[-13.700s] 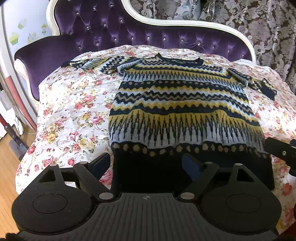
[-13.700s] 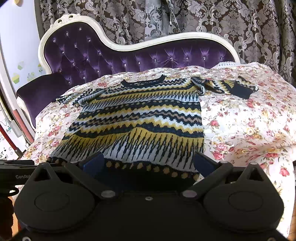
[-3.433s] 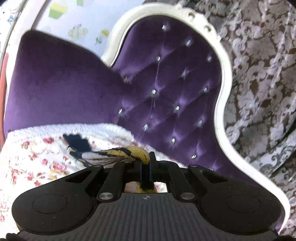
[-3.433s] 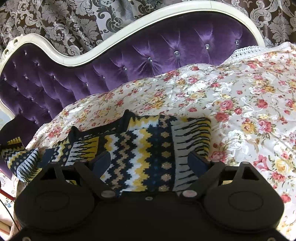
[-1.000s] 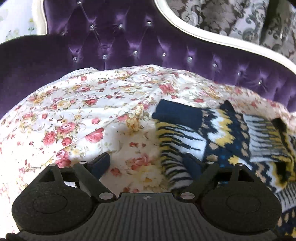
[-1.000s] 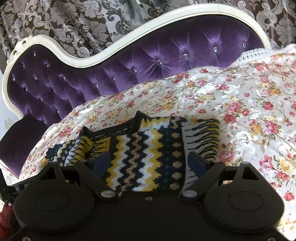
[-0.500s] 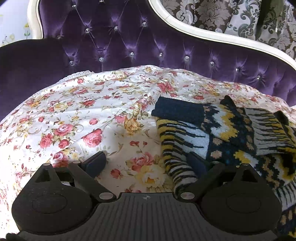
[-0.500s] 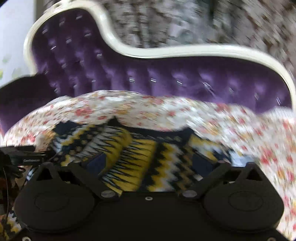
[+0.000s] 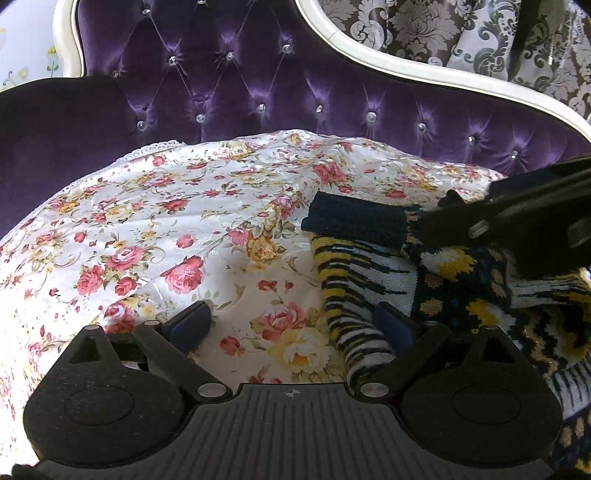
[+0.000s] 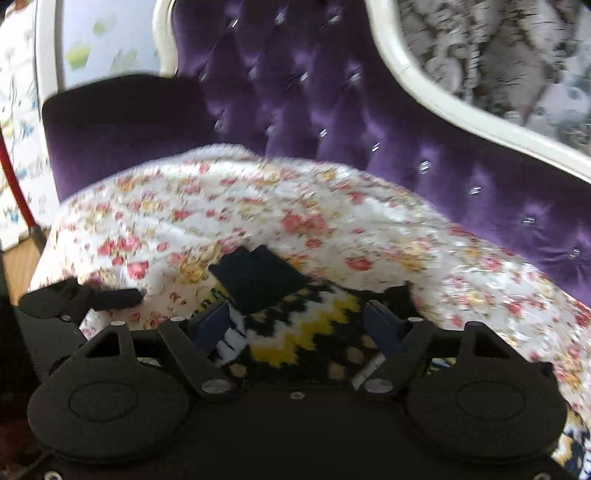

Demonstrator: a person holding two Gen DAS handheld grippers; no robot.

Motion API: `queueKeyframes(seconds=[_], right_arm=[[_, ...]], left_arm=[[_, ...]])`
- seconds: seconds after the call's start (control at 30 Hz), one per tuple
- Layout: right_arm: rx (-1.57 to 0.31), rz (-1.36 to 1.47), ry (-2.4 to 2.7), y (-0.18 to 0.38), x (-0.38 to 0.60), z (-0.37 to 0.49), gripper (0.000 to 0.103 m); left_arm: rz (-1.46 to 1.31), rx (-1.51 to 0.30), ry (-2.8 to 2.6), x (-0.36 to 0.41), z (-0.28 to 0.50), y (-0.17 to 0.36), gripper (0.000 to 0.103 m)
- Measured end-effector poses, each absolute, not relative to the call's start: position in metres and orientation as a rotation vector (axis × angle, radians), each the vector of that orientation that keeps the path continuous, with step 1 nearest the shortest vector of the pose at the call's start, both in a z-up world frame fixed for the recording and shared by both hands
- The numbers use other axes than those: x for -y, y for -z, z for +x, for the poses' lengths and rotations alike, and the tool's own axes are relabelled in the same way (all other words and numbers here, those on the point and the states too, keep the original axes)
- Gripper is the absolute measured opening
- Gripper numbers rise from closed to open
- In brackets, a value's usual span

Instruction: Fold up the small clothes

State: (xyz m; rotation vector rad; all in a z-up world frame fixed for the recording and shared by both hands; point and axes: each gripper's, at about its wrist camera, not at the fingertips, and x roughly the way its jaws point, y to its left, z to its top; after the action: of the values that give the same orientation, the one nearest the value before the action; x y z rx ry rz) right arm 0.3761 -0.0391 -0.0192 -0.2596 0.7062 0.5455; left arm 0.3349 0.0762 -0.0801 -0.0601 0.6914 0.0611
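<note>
You see a floral quilt (image 9: 177, 229) spread over a purple tufted sofa (image 9: 258, 81). Behind its white frame (image 9: 388, 59) hang damask curtains (image 9: 424, 26).

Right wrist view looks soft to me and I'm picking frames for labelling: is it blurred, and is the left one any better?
Right wrist view: motion-smeared; the floral cover and the sofa studs streak, though the right hand-held gripper, jaws closing, stays sharp over the sweater. Left wrist view: crisp, with fisheye bending of the sofa back.
</note>
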Motion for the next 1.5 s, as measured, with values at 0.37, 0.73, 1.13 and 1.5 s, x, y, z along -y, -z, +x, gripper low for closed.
queueKeyframes(seconds=[0.37,0.73,1.13,1.5], right_arm=[[-0.750,-0.086,-0.448,0.017,0.075,0.380,0.019],[-0.738,0.205,-0.149,0.007,0.248,0.334,0.023],[-0.659,-0.064,-0.379,0.008,0.147,0.351,0.077],[-0.758,-0.155,-0.377,0.038,0.093,0.390,0.012]], left_arm=[[-0.060,-0.693,-0.062,-0.076,0.335,0.081,0.097],[-0.057,-0.692,-0.063,-0.075,0.336,0.081,0.097],[-0.054,-0.694,-0.062,-0.075,0.337,0.081,0.098],[-0.053,-0.694,-0.062,-0.075,0.336,0.081,0.098]])
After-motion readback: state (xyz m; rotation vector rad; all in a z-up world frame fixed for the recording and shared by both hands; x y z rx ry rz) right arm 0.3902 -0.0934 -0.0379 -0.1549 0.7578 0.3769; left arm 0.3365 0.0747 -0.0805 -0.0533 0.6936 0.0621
